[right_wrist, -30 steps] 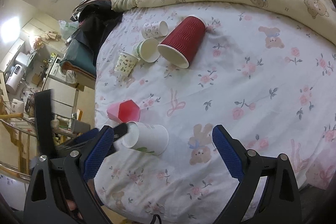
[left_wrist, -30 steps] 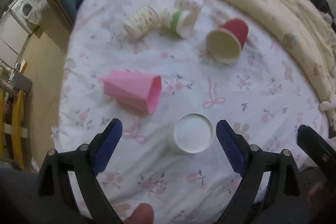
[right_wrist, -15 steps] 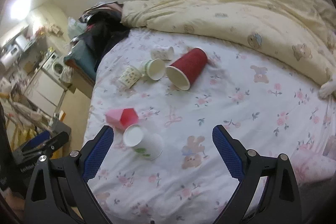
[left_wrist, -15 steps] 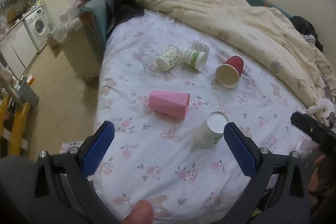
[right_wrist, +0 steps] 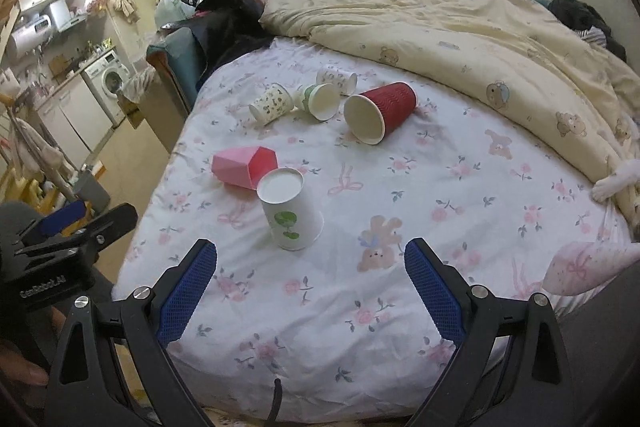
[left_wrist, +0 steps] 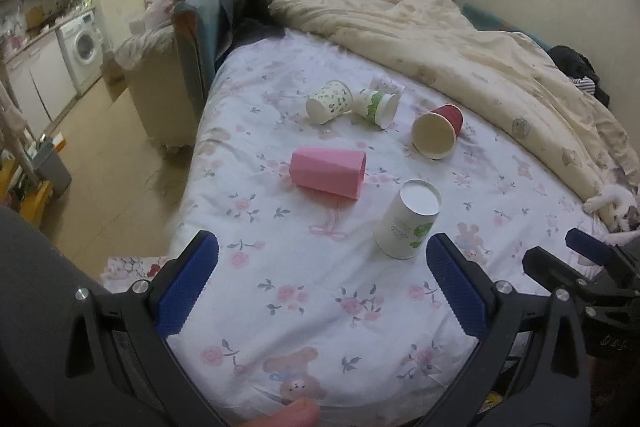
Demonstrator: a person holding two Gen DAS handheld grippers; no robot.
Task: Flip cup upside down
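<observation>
A white paper cup with a green print (left_wrist: 408, 221) stands upside down on the floral bed sheet (left_wrist: 320, 291), its base up; it also shows in the right wrist view (right_wrist: 290, 213). My left gripper (left_wrist: 320, 287) is open and empty, pulled back near the bed's front edge, short of the cup. My right gripper (right_wrist: 310, 287) is open and empty, also back from the cup. The right gripper shows at the right edge of the left wrist view (left_wrist: 592, 267).
A pink faceted cup (left_wrist: 328, 173) lies on its side behind the white cup. A red cup (left_wrist: 438, 137) and three patterned paper cups (left_wrist: 354, 101) lie on their sides further back. A cream quilt (left_wrist: 480, 59) covers the far right. The floor drops off left.
Both grippers have drawn back and up from the bed. The white cup, near the left gripper's fingers a second ago, now stands apart, base up.
</observation>
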